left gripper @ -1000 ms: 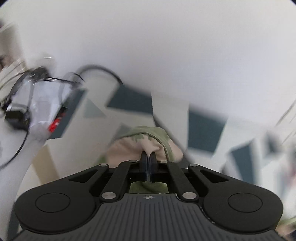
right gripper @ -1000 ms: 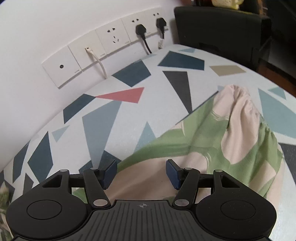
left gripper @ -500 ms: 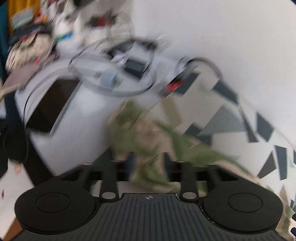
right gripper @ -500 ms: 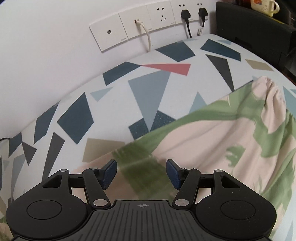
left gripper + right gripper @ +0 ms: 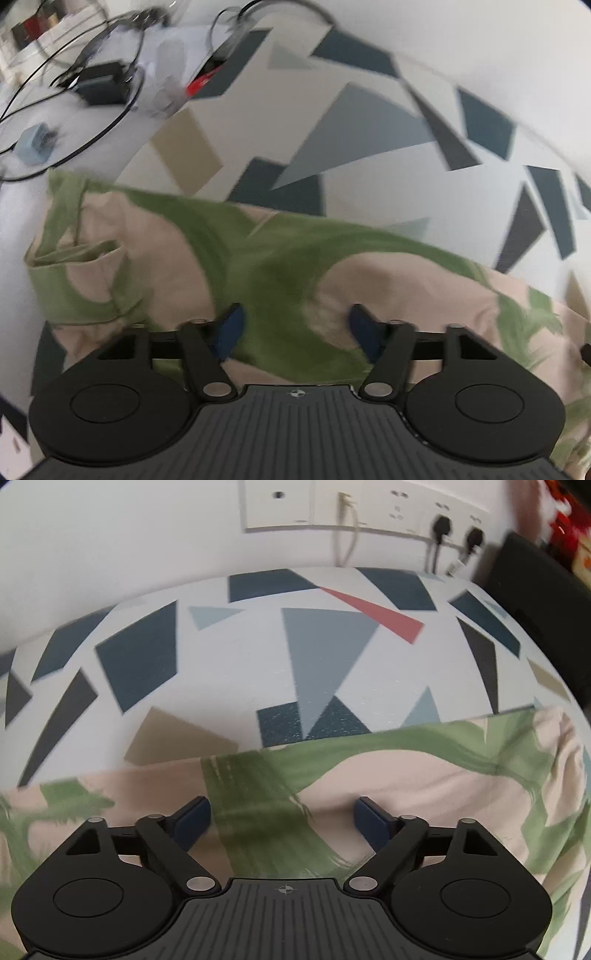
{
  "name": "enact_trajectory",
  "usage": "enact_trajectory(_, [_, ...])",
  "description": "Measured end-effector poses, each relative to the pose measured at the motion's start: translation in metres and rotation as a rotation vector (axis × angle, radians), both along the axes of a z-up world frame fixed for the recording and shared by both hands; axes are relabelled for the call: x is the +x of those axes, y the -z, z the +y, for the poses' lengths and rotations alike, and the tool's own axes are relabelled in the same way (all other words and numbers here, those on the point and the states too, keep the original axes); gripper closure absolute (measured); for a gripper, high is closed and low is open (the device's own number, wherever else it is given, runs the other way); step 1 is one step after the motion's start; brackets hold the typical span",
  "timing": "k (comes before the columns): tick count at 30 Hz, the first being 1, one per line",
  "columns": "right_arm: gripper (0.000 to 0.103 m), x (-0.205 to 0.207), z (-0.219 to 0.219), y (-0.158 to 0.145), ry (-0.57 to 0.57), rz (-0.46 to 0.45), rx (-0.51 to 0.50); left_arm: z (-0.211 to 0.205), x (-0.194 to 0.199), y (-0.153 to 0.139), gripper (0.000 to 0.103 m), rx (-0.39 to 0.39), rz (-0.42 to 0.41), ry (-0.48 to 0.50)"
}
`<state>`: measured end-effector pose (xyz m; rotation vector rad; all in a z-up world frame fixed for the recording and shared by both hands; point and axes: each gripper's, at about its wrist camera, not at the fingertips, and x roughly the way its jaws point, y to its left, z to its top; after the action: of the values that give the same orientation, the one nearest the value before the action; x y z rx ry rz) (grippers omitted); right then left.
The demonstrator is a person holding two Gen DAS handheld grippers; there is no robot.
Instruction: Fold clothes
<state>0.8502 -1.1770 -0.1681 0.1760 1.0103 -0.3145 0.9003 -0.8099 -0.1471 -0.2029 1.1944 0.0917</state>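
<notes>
A green and pale pink patterned garment lies spread on the table with the geometric-print cloth. Its far edge runs straight across both views. My left gripper points down over the garment's left part, near a folded corner. Its jaws are apart and closing, with cloth lying under and between the blue pads, which do not press it. My right gripper hovers over the garment near its far edge. Its jaws are wide and opening, holding nothing.
Black cables, a black adapter and a small blue box lie on a white surface at the left. Wall sockets with plugs sit behind the table cloth. A dark block stands at the right.
The left gripper, shut on a raised fold a second ago, has let go and sunk over the flat garment. The right gripper has rolled, slid along the garment's edge and opened wider.
</notes>
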Motion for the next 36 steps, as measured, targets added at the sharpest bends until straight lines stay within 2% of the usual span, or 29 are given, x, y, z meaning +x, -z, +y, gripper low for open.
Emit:
enact_trajectory(1, [0.025, -0.001, 0.002, 0.000, -0.023, -0.006, -0.009, -0.004, -0.001, -0.002, 0.096, -0.005, -0.021, 0.026])
enact_trajectory(3, [0.051, -0.003, 0.005, -0.002, -0.073, -0.040, -0.011, -0.017, 0.002, -0.005, 0.101, 0.054, -0.036, 0.038])
enact_trajectory(4, [0.081, -0.002, 0.006, -0.003, -0.086, -0.058, -0.007, -0.020, 0.004, -0.004, 0.102, 0.065, -0.050, 0.033])
enact_trajectory(5, [0.101, 0.000, 0.004, -0.003, -0.082, -0.074, 0.003, -0.021, 0.007, -0.004, 0.102, 0.072, -0.062, 0.031])
enact_trajectory(9, [0.102, 0.012, -0.003, -0.001, -0.072, -0.129, 0.033, -0.025, 0.021, 0.000, 0.102, 0.098, -0.105, 0.027])
enact_trajectory(16, [0.103, 0.052, -0.024, 0.003, -0.053, -0.176, 0.039, -0.042, 0.078, 0.012, 0.103, 0.260, -0.141, 0.027])
enact_trajectory(19, [0.102, 0.062, -0.030, 0.004, -0.047, -0.190, 0.043, -0.042, 0.092, 0.011, 0.103, 0.276, -0.150, 0.020])
enact_trajectory(20, [0.097, 0.064, -0.033, 0.004, -0.043, -0.195, 0.053, -0.039, 0.094, 0.008, 0.103, 0.263, -0.141, 0.022])
enact_trajectory(21, [0.090, 0.061, -0.038, 0.001, -0.030, -0.204, 0.066, -0.036, 0.093, 0.003, 0.097, 0.237, -0.134, 0.027])
enact_trajectory(22, [0.072, 0.054, -0.044, -0.005, -0.008, -0.228, 0.066, -0.034, 0.087, -0.005, 0.092, 0.203, -0.145, 0.038])
enact_trajectory(23, [0.061, 0.045, -0.049, -0.012, 0.003, -0.257, 0.058, -0.032, 0.081, -0.013, 0.088, 0.172, -0.157, 0.049])
enact_trajectory(24, [0.054, 0.033, -0.052, -0.019, -0.006, -0.295, 0.037, -0.035, 0.071, -0.019, 0.074, 0.174, -0.163, 0.068])
enact_trajectory(25, [0.038, 0.023, -0.055, -0.025, -0.017, -0.312, 0.017, -0.039, 0.061, -0.026, 0.053, 0.176, -0.169, 0.088])
enact_trajectory(26, [0.027, 0.016, -0.058, -0.028, -0.028, -0.292, -0.002, -0.042, 0.052, -0.032, 0.042, 0.177, -0.175, 0.107])
enact_trajectory(27, [0.025, 0.009, -0.060, -0.030, -0.035, -0.267, -0.016, -0.047, 0.041, -0.032, 0.033, 0.173, -0.169, 0.132])
enact_trajectory(28, [0.024, 0.001, -0.063, -0.030, -0.033, -0.236, -0.018, -0.054, 0.034, -0.028, 0.033, 0.168, -0.146, 0.159])
enact_trajectory(29, [0.018, -0.006, -0.066, -0.028, -0.026, -0.205, -0.011, -0.061, 0.026, -0.024, 0.033, 0.163, -0.123, 0.187])
enact_trajectory(31, [0.012, -0.013, -0.068, -0.022, -0.017, -0.126, 0.003, -0.074, 0.013, -0.015, 0.033, 0.156, -0.079, 0.233])
enact_trajectory(33, [0.011, -0.019, -0.065, -0.015, -0.019, -0.063, 0.001, -0.088, 0.002, -0.004, 0.035, 0.159, -0.074, 0.273])
enact_trajectory(34, [0.010, -0.022, -0.062, -0.011, -0.025, -0.038, -0.003, -0.093, -0.002, -0.002, 0.052, 0.146, -0.086, 0.279])
enact_trajectory(35, [0.010, -0.024, -0.058, -0.007, -0.039, -0.020, -0.008, -0.098, -0.005, 0.000, 0.065, 0.132, -0.098, 0.285])
enact_trajectory(36, [0.012, -0.025, -0.054, -0.002, -0.060, 0.000, -0.008, -0.102, -0.009, 0.002, 0.085, 0.120, -0.109, 0.291])
